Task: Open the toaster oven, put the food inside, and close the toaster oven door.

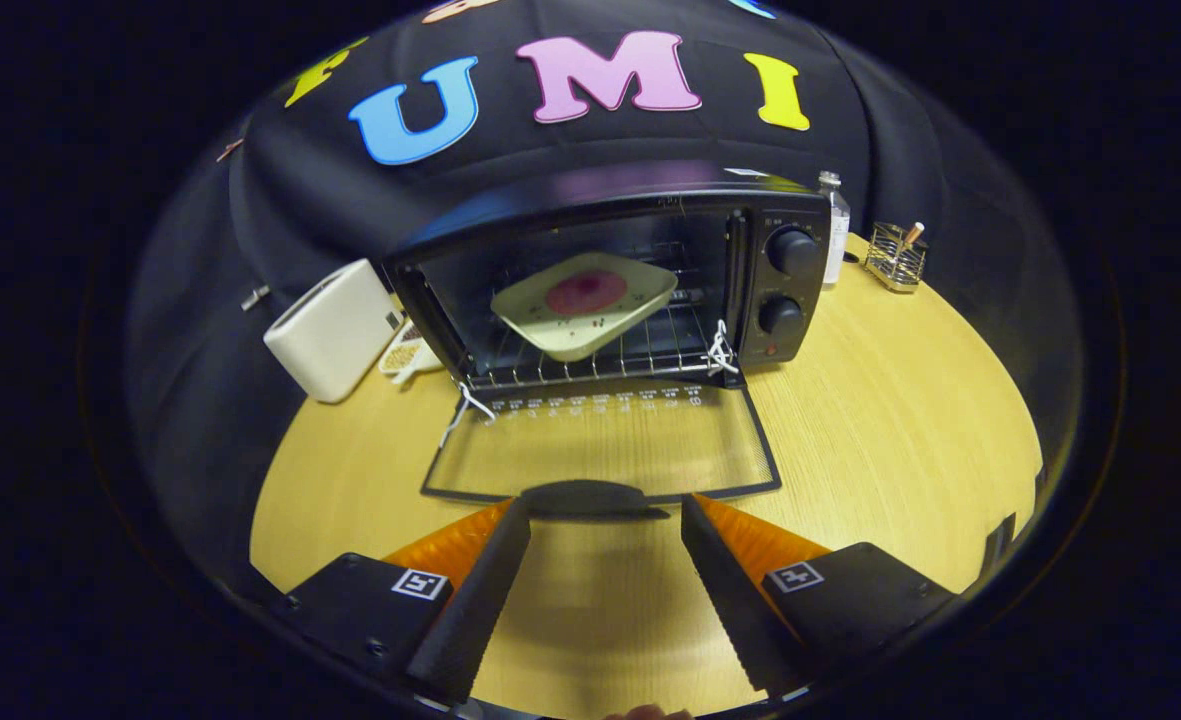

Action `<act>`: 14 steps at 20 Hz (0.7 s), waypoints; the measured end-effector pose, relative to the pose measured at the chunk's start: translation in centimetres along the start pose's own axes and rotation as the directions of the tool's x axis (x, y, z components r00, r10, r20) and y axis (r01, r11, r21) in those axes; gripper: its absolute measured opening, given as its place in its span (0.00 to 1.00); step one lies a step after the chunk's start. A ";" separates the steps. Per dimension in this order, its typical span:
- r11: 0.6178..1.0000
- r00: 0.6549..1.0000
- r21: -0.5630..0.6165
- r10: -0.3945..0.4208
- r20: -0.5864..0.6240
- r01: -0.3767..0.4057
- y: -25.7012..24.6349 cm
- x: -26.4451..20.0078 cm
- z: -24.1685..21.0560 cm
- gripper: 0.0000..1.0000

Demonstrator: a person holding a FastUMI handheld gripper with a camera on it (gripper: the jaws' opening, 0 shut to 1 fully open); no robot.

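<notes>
- Wooden table [900,420] carried everything.
- Toaster oven [610,280] stood open, its glass door [600,445] folded flat onto the table.
- Square plate of food [583,303] sat tilted on the rack inside.
- Gripper [605,515] was spread wide and empty, its fingertips flanking the door handle [590,497].
- White toaster [335,330] stood left of the oven.

Black cloth wall [280,200]; wooden table [900,400], seemingly round.

Small dish [405,355] half hidden behind the white toaster [335,328]; door markings [600,403] too small to read.
</notes>
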State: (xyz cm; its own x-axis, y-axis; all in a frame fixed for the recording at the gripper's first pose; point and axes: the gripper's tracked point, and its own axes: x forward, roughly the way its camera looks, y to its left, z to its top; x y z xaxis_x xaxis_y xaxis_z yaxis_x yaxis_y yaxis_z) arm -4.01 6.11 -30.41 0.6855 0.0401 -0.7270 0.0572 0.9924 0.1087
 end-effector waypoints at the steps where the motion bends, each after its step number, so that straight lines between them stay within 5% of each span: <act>1: 1.000 1.000 -0.021 -0.010 -0.021 0.010 -0.2 0.1 -0.9 1.00; 8: 0.993 0.993 -0.102 -0.066 -0.098 0.056 0.0 3.1 -4.1 1.00; 14: 0.992 0.990 -0.051 -0.116 -0.082 0.112 -0.6 5.9 -3.2 1.00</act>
State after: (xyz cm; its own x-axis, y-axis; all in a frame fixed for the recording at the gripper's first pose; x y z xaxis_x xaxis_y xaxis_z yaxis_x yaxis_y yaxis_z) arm -2.35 6.16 -36.91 0.6125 -0.0657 -0.7877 0.0968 0.9953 -0.0078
